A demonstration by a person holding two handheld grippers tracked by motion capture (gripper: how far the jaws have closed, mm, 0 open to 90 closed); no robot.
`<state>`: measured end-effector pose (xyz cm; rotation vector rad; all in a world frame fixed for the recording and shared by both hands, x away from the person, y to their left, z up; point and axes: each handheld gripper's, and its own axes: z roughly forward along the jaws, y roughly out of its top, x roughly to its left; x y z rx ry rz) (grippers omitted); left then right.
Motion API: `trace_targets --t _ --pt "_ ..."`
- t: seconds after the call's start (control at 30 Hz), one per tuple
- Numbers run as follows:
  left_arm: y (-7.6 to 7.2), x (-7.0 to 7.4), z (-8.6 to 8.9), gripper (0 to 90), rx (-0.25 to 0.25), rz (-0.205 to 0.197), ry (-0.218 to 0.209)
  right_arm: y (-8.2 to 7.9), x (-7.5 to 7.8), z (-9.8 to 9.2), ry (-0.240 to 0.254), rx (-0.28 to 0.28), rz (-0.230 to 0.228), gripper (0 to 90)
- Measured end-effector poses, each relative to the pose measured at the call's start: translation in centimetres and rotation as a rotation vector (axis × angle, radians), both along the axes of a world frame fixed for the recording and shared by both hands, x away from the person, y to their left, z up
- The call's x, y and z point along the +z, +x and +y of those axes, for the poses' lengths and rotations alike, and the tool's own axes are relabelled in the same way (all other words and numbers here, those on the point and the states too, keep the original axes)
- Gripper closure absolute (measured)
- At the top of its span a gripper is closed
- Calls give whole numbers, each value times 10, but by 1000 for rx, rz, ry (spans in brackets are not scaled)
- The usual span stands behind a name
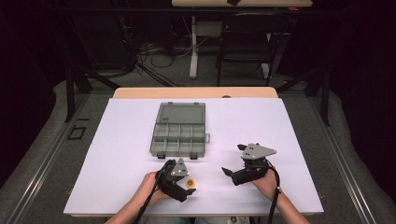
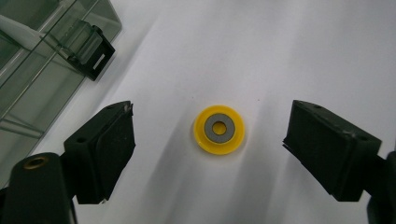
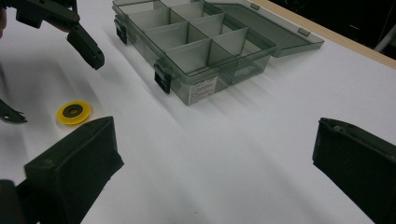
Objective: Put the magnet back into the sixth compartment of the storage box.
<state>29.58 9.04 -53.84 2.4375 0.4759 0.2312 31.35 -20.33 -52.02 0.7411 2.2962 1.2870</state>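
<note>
Yellow disc [image 2: 219,129] between open left fingers [image 2: 109,149], untouched.

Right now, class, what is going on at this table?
A person holds a gripper in each hand. The left gripper hangs over a small yellow disc on the white table, jaws open on either side of it, not touching. The right gripper waits open nearby, holding nothing. A grey compartment box lies open farther back.

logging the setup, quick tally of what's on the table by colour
yellow: 1, disc
grey clear: 1, box, lid open
black: 2, left gripper and right gripper
total: 4
</note>
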Motion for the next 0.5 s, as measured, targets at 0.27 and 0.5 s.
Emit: trace_targets --t 0.27,0.5 --pt "1 -4 0 367 -13 14 15 0 -1 0 -3 3 0 0" --pt "1 -6 -2 504 -36 42 10 1 -2 1 -11 4 5 0"
